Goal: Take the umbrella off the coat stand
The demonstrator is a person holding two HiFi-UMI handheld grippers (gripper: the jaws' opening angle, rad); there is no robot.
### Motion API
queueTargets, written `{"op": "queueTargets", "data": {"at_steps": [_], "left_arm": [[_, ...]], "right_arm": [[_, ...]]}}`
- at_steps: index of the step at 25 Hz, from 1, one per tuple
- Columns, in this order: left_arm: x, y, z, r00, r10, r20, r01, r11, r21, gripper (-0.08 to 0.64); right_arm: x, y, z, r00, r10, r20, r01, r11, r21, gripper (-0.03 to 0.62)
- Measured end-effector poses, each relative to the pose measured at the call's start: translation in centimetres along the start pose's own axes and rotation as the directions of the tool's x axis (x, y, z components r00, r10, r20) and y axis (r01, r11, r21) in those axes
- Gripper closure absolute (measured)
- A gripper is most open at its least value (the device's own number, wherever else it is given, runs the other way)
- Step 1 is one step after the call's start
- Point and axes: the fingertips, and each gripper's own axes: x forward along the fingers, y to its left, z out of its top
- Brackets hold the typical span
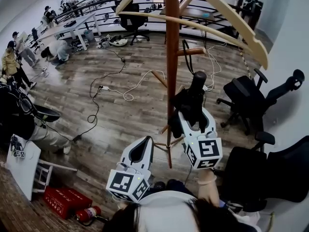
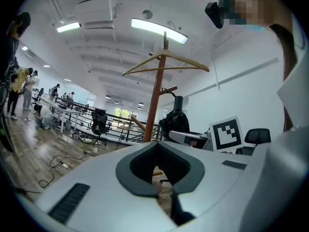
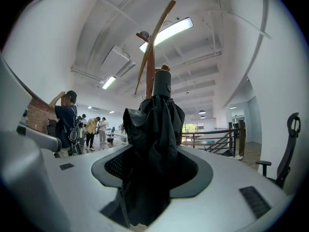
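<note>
A folded black umbrella (image 1: 190,103) stands upright close against the brown pole of the wooden coat stand (image 1: 172,57). Its round handle points up, and a thin black strap (image 1: 186,57) runs from it up past a short peg. My right gripper (image 1: 193,115) is shut on the umbrella's fabric body; in the right gripper view the umbrella (image 3: 154,129) fills the space between the jaws of the right gripper (image 3: 154,178). My left gripper (image 1: 147,141) hangs lower and to the left of the stand, shut and holding nothing. The left gripper view shows the left gripper (image 2: 159,178), the stand (image 2: 154,100) and the umbrella (image 2: 175,120).
Black office chairs (image 1: 246,100) stand right of the stand, another (image 1: 270,173) nearer me. Cables (image 1: 116,88) trail over the wooden floor. A red box (image 1: 63,199) and a fire extinguisher (image 1: 87,212) lie at lower left. Several people (image 1: 12,62) are at far left by desks.
</note>
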Motion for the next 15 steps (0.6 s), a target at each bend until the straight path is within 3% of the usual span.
{"op": "queueTargets", "data": {"at_steps": [15], "left_arm": [[-0.7,-1.7,0.4,0.999,-0.029,0.014,0.029,1.0,0.0,0.551]], "right_arm": [[-2.2,-0.4,1.5,0.999,-0.026,0.025,0.026,1.0,-0.009,0.334]]}}
